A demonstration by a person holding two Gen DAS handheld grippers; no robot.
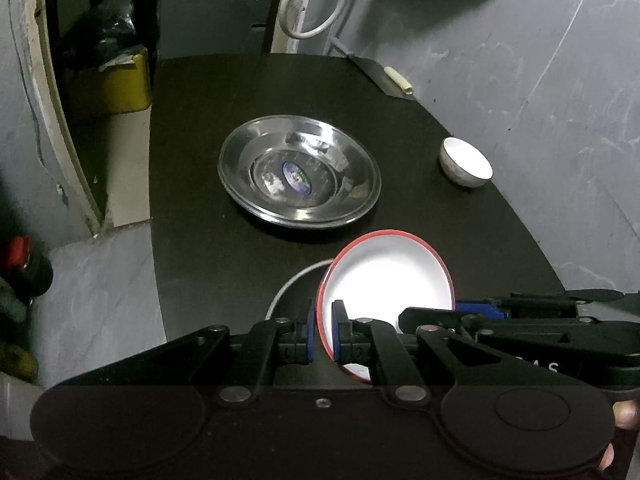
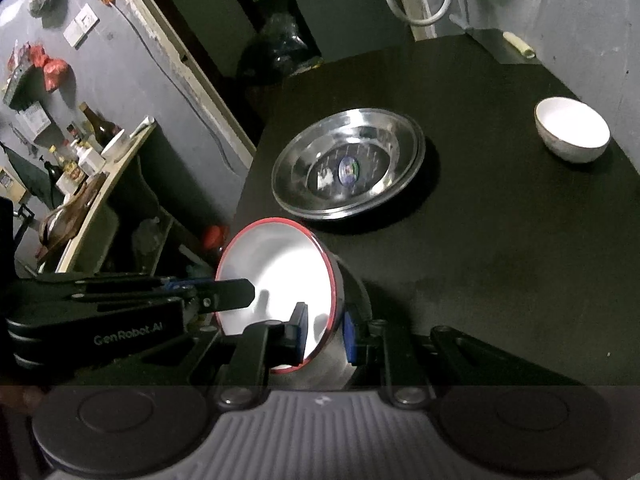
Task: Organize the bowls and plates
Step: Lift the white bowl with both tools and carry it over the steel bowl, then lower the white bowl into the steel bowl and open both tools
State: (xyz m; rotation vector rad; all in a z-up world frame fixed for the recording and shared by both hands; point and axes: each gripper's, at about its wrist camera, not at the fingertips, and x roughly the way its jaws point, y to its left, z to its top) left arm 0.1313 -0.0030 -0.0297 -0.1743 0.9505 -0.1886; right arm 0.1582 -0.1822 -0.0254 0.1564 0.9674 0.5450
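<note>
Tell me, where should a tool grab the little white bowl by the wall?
Grip the small white bowl by its rim, one finger inside and one outside, coming down from above. It sits upright and open-mouthed on the black table, with nothing inside or touching it. Its round sides would probably slip in a sideways pinch. Both tools are busy now, clamped on the red-rimmed bowl.

- Steel plates (image 1: 298,170): polished metal, mirror-glossy, a small paper-like sticker at the middle.
- Table (image 1: 440,232) under the plates: dark, matt, smooth, faint wood grain.
- Red-rimmed bowl (image 1: 384,288), nearer than the plates: glossy white inside; outer wall looks like dull grey metal in the right wrist view.
- White bowl (image 1: 466,162), right of the plates: glazed, ceramic-looking, smooth.
- Left gripper (image 1: 323,334): matt black plastic links, metal rivets, blue pads.
- Wall (image 1: 540,60) behind the plates: grey, marble-like streaks.
</note>
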